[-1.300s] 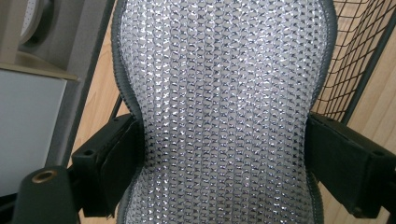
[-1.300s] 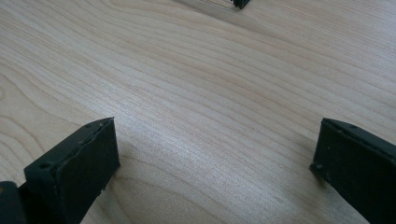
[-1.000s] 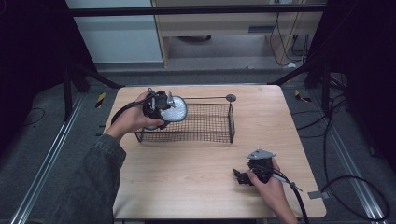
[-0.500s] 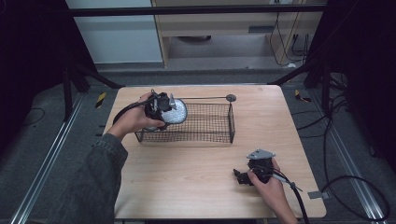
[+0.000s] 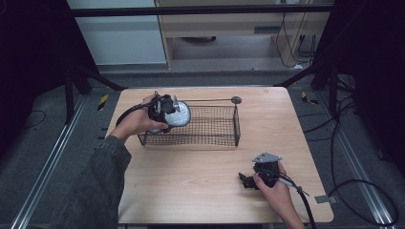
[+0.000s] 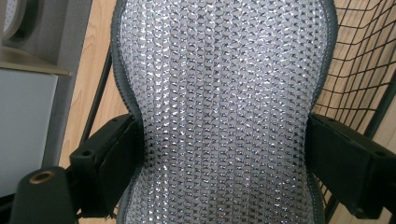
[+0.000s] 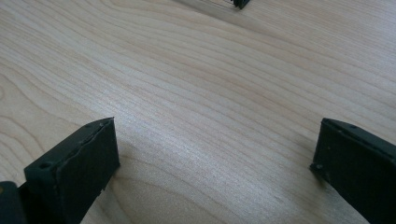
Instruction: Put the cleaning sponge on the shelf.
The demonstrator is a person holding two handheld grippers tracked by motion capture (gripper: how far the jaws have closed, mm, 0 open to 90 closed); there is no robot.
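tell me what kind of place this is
Probably a lab or recording workspace, not a home: a bare wooden table on dark carpet, floor rails, loose cables, and a black frame bar overhead.

The light wooden table [image 5: 200, 191] stands on grey carpet [image 5: 47, 157]; beyond its far edge sit a pale cabinet panel [image 5: 119, 38] and a beige wooden desk [image 5: 229, 24]; black curtains [image 5: 28, 57] darken both sides of the table; metal floor rails [image 5: 45, 167] flank it; loose black cables [image 5: 363, 186] coil on the carpet to its right.
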